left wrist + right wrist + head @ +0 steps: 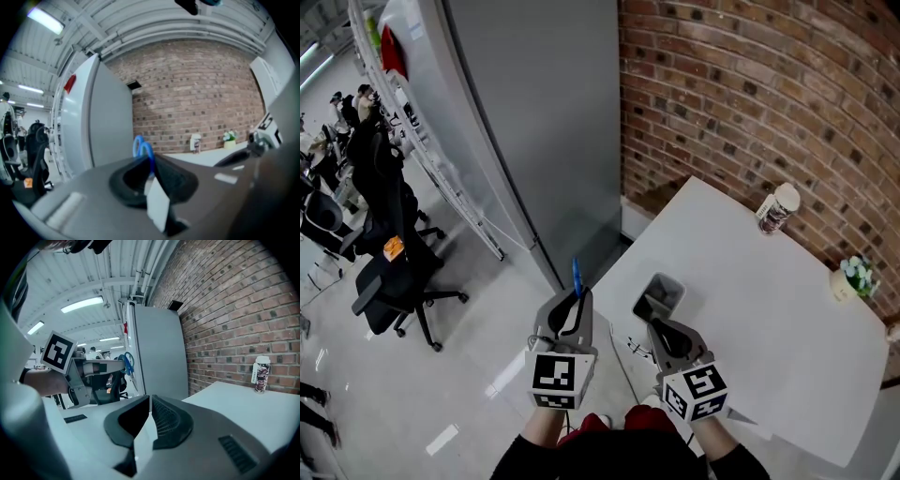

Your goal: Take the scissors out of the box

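At the far left, the office chairs (pixel 389 248) are standing on the floor, well apart from the work. Nearer, the left gripper (pixel 574 302) is hanging over the floor just left of the white table (pixel 769 319). Its jaws are pinched almost together on the scissors (pixel 577 275), and the blue handle loops (pixel 143 149) are poking out beyond the tips. The right gripper view is showing a thin blade hanging below those loops (pixel 126 363), but I cannot tell exactly where the pads are biting. So the scissors are out of the box (pixel 673 289), which is sitting on the table's near left part, just beside the right gripper (pixel 661 330). That gripper's jaws (pixel 150 401) are standing closed with only a sliver between them and are gripping nothing. Far right, a bottle (pixel 778 208) and a small potted plant (pixel 853 277) are sitting by the brick wall. The scissors are probably light and stiff, with smooth plastic and metal that could pivot or slip in a narrow pinch. Taking hold near the pivot, where the handles meet the blades, looks the safest.
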Available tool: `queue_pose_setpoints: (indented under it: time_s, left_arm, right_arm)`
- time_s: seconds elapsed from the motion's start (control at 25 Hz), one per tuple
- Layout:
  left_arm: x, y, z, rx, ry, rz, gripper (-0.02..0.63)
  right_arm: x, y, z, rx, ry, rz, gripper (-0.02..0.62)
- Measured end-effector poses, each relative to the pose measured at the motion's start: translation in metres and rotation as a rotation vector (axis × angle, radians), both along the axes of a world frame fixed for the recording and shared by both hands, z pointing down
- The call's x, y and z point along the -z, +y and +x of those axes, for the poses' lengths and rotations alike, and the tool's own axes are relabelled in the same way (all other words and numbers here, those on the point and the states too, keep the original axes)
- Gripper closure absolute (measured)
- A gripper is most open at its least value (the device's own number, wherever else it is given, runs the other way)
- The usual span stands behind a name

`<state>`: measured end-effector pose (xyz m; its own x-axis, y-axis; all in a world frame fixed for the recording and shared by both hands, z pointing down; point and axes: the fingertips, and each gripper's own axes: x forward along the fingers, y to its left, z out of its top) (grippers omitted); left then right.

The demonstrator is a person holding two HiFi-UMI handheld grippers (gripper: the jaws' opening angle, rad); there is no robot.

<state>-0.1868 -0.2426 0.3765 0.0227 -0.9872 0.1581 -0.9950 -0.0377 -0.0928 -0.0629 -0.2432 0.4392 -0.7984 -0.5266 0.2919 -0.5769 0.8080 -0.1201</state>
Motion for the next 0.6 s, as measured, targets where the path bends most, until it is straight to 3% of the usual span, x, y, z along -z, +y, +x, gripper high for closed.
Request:
queue_pose_setpoints:
  time_s: [0.6]
  left_arm:
    - [-0.01, 0.06, -0.057, 0.096, 0.02, -0.026, 0.575]
  right_arm:
    - [0.005, 0.039, -0.044, 0.069, 0.013, 0.019, 0.586]
